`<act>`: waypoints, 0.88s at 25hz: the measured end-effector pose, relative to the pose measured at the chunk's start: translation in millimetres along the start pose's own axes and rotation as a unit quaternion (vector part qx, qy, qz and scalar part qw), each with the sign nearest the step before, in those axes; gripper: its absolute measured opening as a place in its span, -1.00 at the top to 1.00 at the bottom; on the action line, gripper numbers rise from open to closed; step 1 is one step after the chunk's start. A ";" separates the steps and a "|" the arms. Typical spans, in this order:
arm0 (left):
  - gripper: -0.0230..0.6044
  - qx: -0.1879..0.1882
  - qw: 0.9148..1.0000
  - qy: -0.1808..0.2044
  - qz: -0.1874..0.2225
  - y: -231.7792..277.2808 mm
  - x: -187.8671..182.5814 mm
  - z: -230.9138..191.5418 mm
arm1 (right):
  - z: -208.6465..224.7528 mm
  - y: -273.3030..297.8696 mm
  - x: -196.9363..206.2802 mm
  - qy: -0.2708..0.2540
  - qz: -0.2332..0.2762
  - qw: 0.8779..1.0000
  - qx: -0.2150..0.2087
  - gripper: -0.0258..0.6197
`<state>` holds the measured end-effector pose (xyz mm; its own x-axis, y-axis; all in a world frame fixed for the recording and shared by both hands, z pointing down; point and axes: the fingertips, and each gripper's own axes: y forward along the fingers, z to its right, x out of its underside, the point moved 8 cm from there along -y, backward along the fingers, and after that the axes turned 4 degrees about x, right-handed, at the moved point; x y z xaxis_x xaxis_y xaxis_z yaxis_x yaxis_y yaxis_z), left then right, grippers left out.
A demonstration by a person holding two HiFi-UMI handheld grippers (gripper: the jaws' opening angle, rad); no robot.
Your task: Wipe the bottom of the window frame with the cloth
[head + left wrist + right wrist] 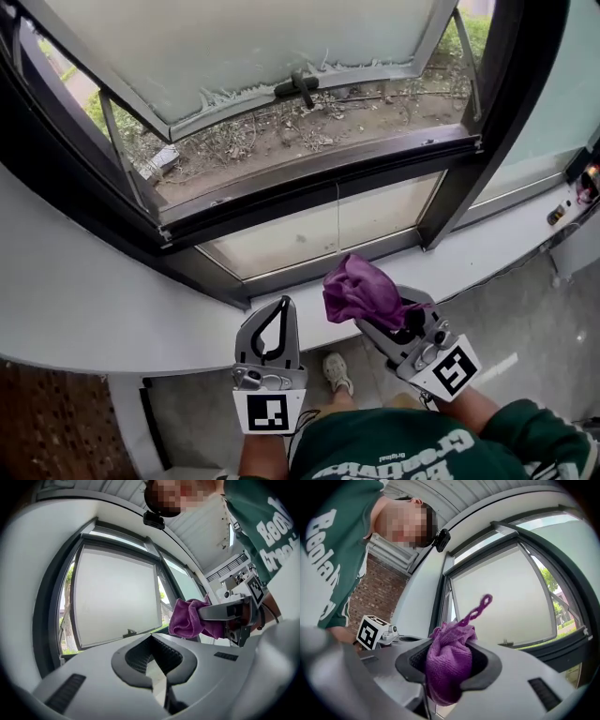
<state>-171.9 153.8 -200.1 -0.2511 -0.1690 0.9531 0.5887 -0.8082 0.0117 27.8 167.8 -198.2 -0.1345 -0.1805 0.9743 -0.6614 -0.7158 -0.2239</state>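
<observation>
A purple cloth (356,289) is bunched in my right gripper (377,323), which is shut on it just above the white sill (94,300). In the right gripper view the cloth (447,663) fills the jaws of the right gripper (450,667), and a loop of it sticks up. My left gripper (281,306) is beside it on the left, shut and empty, its tips over the sill's near edge. From the left gripper (152,660) I see the cloth (187,618) to the right. The dark bottom rail of the window frame (309,187) lies beyond both grippers.
The window sash (234,47) is swung outward, its handle (298,86) on the lower edge, with bare ground outside. A fixed pane (319,234) sits under the rail. Small devices (586,183) stand at the sill's far right. A shoe (337,371) is on the floor below.
</observation>
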 end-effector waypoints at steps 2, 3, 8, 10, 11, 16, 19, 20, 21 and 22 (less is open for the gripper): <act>0.92 0.004 1.000 -0.004 -0.005 7.2 8.2 -14.8 | 3.7 16.8 5.6 -0.001 -0.006 1.000 0.002 0.43; 0.92 0.006 1.000 -0.004 -0.007 9.9 12.6 -21.3 | 4.6 24.2 8.0 0.000 -0.008 1.000 0.003 0.43; 0.92 0.008 1.000 -0.018 -0.008 21.6 29.7 -43.2 | 8.0 48.7 17.9 0.001 -0.017 1.000 0.009 0.43; 0.92 0.010 1.000 -0.023 -0.008 25.5 35.1 -49.2 | 9.3 55.3 21.7 -0.001 -0.022 1.000 0.011 0.43; 0.92 0.012 1.000 -0.026 -0.009 27.3 37.7 -52.0 | 10.0 58.5 23.3 -0.002 -0.024 1.000 0.013 0.43; 0.92 0.023 0.999 -0.030 -0.012 35.6 45.8 -67.0 | 13.2 73.2 27.0 -0.002 -0.030 0.999 0.023 0.43; 0.92 0.025 0.999 -0.034 -0.013 40.2 50.1 -74.2 | 14.3 80.6 29.0 0.000 -0.035 0.999 0.027 0.43; 0.92 0.026 0.999 -0.036 -0.016 41.1 52.1 -75.6 | 14.3 82.7 29.6 0.003 -0.036 0.999 0.027 0.43; 0.92 0.027 0.999 -0.039 -0.019 41.7 54.2 -76.7 | 14.0 84.8 30.2 0.006 -0.037 0.999 0.027 0.43; 0.92 0.027 0.999 -0.043 -0.019 42.1 56.2 -77.6 | 13.5 86.8 30.9 0.007 -0.037 0.999 0.026 0.43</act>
<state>-220.9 66.5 -169.5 -0.2085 -0.0882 0.9740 0.6209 -0.7814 0.0622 -23.8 91.0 -187.8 -0.0970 -0.1167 0.9884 -0.6309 -0.7609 -0.1517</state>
